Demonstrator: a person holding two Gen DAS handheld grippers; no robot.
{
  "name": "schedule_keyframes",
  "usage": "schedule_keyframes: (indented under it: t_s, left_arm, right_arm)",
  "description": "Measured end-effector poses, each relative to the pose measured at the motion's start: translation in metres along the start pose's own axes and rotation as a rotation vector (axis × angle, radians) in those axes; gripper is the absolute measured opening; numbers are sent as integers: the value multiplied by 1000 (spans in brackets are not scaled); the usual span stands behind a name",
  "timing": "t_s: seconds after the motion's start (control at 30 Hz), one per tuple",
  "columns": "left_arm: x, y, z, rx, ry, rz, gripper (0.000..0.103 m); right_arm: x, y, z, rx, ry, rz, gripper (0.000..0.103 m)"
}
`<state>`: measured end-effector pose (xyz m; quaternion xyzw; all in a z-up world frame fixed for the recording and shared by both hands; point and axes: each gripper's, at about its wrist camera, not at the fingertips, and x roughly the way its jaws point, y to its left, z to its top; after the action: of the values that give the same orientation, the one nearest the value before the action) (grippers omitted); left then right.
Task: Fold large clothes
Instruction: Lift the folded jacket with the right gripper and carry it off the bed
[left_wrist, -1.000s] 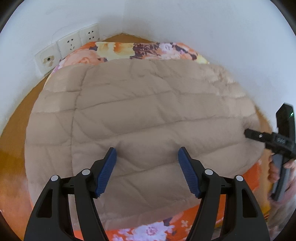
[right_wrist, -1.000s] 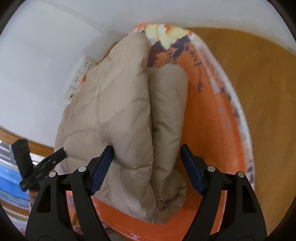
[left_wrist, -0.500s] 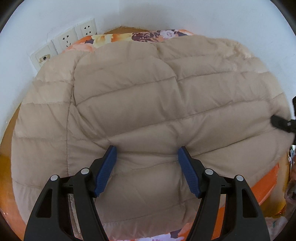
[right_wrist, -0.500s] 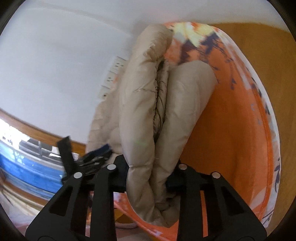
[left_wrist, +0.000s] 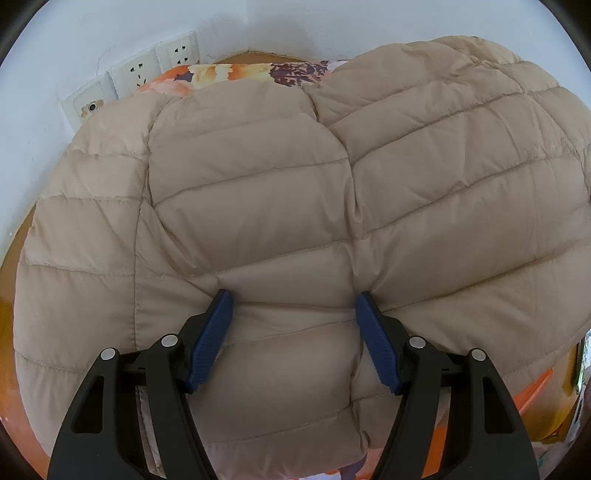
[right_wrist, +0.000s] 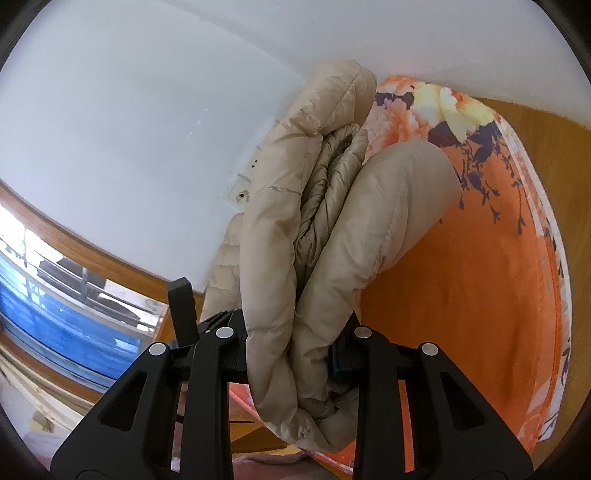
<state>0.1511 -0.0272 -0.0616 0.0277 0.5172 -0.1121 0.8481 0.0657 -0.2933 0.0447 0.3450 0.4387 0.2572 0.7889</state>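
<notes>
Nearest us, our right gripper (right_wrist: 291, 354) is clamped tight on the thick edge of the beige quilted down jacket (left_wrist: 280, 206), several puffy layers squeezed between its fingers. Our left gripper (left_wrist: 293, 339) stands wide apart, blue pads (left_wrist: 210, 339) pressing down astride one padded panel without pinching it. The jacket lies ahead on the orange floral cloth (right_wrist: 480, 288), its long axis running between the two grippers; beyond it, white wall sockets (left_wrist: 136, 72). We judge the right hand leads the fold.

white wall (right_wrist: 147, 110), sockets (left_wrist: 140, 72), bright window (right_wrist: 55, 291)
</notes>
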Motion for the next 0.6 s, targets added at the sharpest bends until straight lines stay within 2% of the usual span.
schedule_keyframes:
  t_s: [0.2,0.33,0.6]
  left_arm:
    - [-10,2,5,7,12,0,68]
    - [-33,13,3,-19,-17,-46,68]
    - [-55,34,9,-7,-62,-9,68]
  right_arm:
    - [4,1,0,21,-54,-53,27]
    - [4,0,0,39,-83,-82,27]
    - [4,7,0,57,-122,-96,27]
